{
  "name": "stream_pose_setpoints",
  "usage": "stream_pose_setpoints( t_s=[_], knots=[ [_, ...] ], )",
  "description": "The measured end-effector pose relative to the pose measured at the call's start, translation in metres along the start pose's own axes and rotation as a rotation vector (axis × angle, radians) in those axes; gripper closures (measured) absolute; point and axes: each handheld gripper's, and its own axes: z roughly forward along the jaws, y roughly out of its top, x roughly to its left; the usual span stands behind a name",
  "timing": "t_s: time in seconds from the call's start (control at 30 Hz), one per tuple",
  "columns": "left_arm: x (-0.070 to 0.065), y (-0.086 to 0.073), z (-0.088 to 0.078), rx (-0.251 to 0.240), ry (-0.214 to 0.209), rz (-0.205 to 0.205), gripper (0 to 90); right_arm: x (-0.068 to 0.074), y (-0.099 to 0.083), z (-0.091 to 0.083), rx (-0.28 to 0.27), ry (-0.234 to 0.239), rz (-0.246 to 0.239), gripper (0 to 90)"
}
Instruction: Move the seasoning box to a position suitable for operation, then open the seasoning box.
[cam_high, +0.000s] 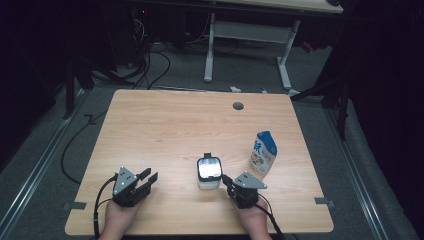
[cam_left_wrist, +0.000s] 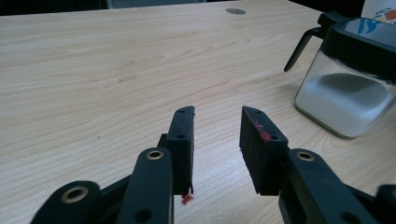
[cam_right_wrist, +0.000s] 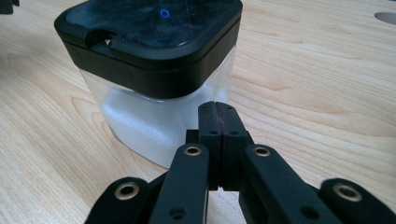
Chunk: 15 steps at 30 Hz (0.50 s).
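Approach stage. The lidded jar (cam_high: 209, 173) of white powder stands near the desk's (cam_high: 165, 125) front edge. Right hand-held gripper (cam_high: 227, 181) — clenched, empty — sits just beside it; the left hand-held gripper (cam_high: 149, 178) is released. Next: open the right jaws to grasp it.

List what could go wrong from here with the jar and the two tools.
1. The right tool is shut with its tip right by the jar; pushing on could shove or tip it.
2. The carton stands upright close beside the jar, so a sliding jar might knock it over.
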Motion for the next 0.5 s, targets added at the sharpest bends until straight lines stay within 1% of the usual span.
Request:
stream_pose_setpoints(
  t_s=[0.13, 0.2, 0.27, 0.4, 0.43, 0.5],
  knots=[
    [0.0022, -0.0023, -0.0024, 0.003, 0.003, 0.007, 65.5, 0.0016, 0.0017, -0.0008, -0.003, -0.005, -0.008, 89.9],
    [0.0024, -0.0025, -0.0024, 0.004, -0.004, -0.006, 65.5, 0.0026, 0.001, -0.0011, -0.004, -0.008, -0.011, 90.0],
    [0.0018, -0.0019, -0.0031, -0.003, -0.003, -0.006, 65.4, 0.0029, -0.0001, -0.0007, 0.001, -0.004, -0.002, 89.9],
    [-0.0001, -0.0007, -0.0031, -0.003, 0.0, 0.006, 64.8, 0.0045, -0.0014, -0.0005, 0.005, 0.006, -0.01, 90.0],
    [-0.0002, -0.0005, -0.0032, -0.002, 0.008, 0.009, 64.2, 0.0054, -0.0019, -0.0006, 0.003, 0.005, -0.011, 90.0],
    [-0.0008, -0.0005, -0.0023, 0.0, 0.01, 0.007, 63.7, 0.0075, -0.0027, -0.0007, 0.001, 0.012, -0.013, 89.9]
  ],
)
